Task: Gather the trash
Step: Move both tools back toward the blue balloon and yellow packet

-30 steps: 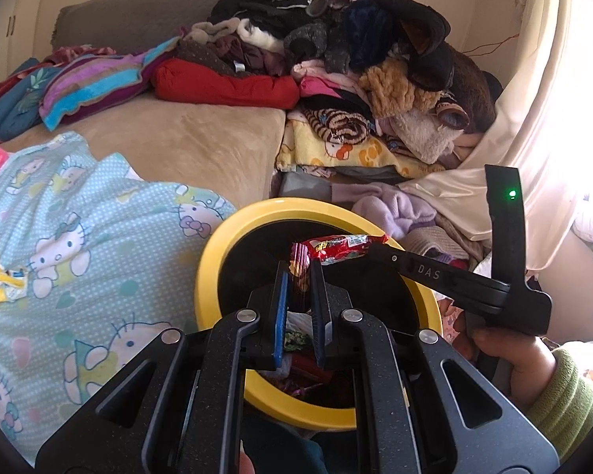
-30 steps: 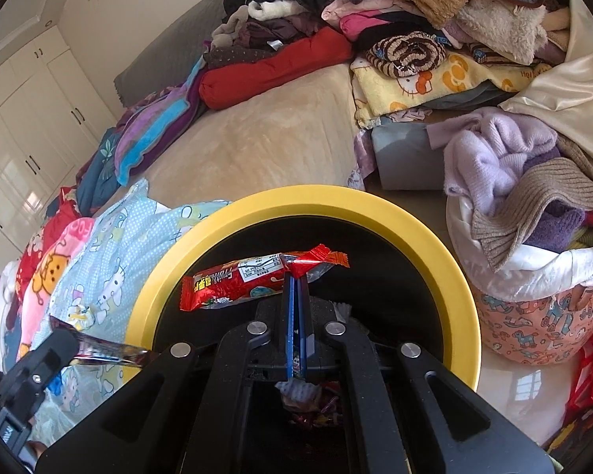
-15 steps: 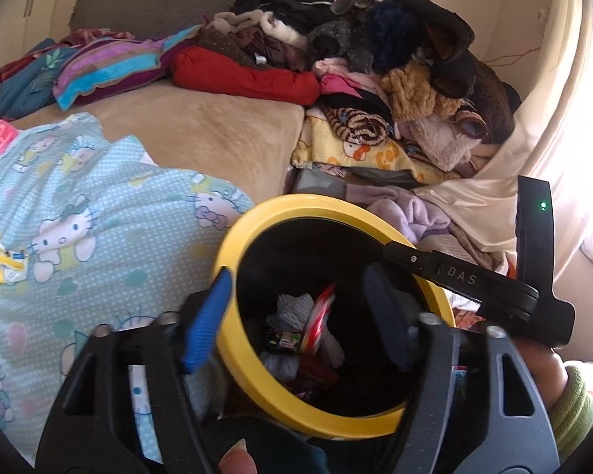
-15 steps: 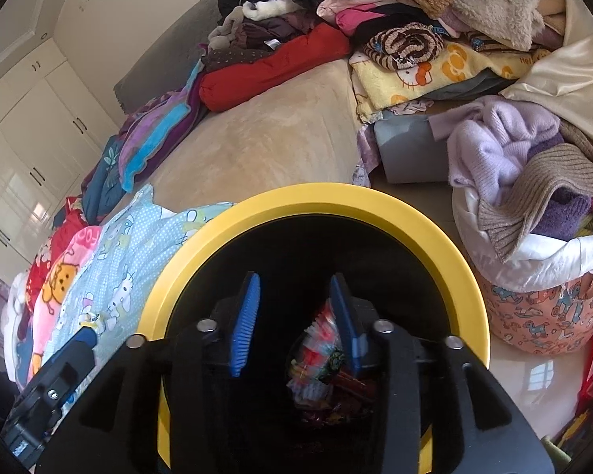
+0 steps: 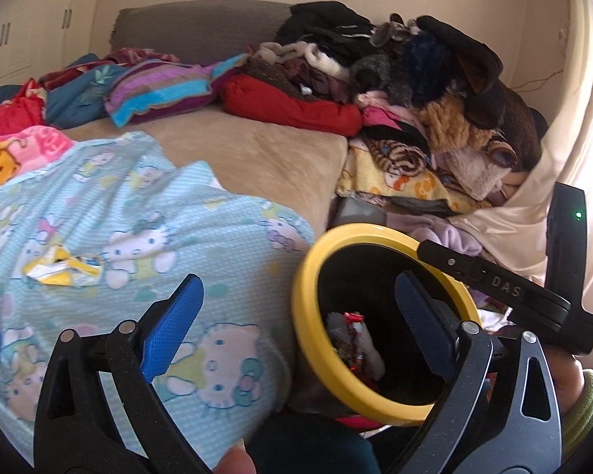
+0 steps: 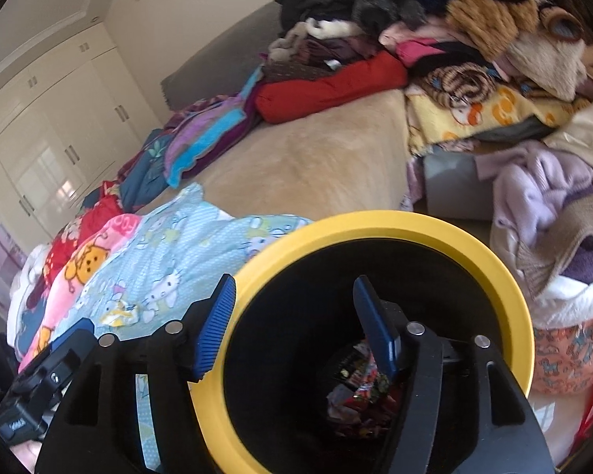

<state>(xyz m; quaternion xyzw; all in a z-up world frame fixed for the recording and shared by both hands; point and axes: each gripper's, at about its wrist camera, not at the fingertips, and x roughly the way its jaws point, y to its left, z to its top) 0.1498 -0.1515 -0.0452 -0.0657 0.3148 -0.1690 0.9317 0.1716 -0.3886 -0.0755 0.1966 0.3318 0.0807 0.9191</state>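
Observation:
A black bin with a yellow rim stands beside the bed, with several wrappers lying in it. My left gripper is open and empty, its fingers either side of the bin's left rim. My right gripper is open and empty above the bin's left rim. A crumpled yellow and white wrapper lies on the light blue Hello Kitty blanket, left of the bin.
A beige bed carries folded blankets and a tall heap of clothes at the right. A laundry basket with clothes stands right of the bin. White wardrobes line the left wall.
Both grippers opened and dropped their red wrappers into the bin. Both have since swung left, toward the blanket, and opened wider.

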